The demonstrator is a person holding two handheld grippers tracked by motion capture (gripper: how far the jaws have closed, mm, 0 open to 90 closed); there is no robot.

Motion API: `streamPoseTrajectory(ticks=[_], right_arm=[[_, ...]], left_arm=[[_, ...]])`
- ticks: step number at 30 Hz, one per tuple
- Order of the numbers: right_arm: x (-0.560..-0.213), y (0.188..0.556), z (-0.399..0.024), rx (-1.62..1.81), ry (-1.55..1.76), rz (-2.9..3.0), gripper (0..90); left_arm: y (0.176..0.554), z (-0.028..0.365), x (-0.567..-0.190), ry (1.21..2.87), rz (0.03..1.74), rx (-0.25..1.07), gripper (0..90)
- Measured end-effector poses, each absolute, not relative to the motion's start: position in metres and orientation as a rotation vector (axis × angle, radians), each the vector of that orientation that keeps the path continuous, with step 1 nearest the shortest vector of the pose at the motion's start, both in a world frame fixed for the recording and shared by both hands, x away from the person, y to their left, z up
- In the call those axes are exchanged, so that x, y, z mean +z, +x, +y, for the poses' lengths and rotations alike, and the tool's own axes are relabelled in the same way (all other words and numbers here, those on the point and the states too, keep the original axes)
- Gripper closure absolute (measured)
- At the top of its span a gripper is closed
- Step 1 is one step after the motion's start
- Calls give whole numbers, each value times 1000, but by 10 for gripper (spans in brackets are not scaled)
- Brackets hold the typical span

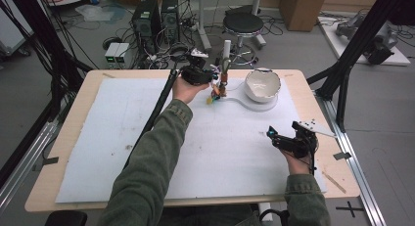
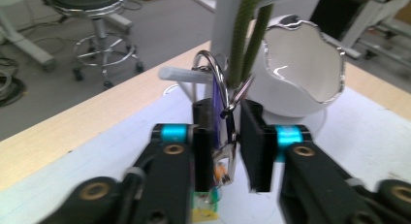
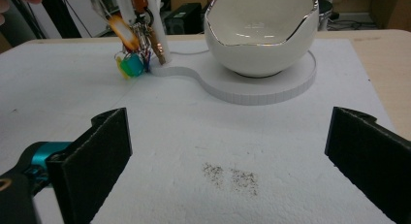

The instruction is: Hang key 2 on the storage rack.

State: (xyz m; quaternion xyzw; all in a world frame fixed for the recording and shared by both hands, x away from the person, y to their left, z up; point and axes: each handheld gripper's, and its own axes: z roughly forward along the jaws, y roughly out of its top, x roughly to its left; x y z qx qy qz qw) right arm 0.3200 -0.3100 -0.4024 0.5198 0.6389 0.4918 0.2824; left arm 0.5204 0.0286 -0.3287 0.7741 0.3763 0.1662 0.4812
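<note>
**Metal key ring between our left jaws at the stand**

Steel first: our left gripper [image 2: 228, 146] has the key ring [image 2: 219, 81] between its pads, and the jaws stand a little apart, so we judge them released rather than clenched; the bunch hangs from the white stand's peg [image 2: 186, 74], with coloured tags [image 1: 214, 95] dangling below our fingers. The ring should be light, stiff and slippery, and the loose keys will swing, so we would pinch the ring itself across its wire, just under the peg, not the tags. Beyond the fingers, to the right, sits the white egg-shaped bowl [image 2: 303, 71] with a silver rim, thin and breakable; we keep clear of it. Our right gripper [image 3: 228, 151] hovers wide open over the white foam mat [image 3: 271, 136], grasping nothing.
</note>
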Motion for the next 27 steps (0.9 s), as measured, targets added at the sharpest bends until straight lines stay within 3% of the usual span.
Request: streamPoseTrajectory(ticks=[12, 27], right_arm=[[-402, 319, -310, 1318, 1394, 1709, 17], [-402, 317, -310, 1311, 1392, 1706, 17]], left_arm=[[517, 47, -330, 1925, 1070, 391, 30], [495, 75, -320, 1883, 992, 406, 17]])
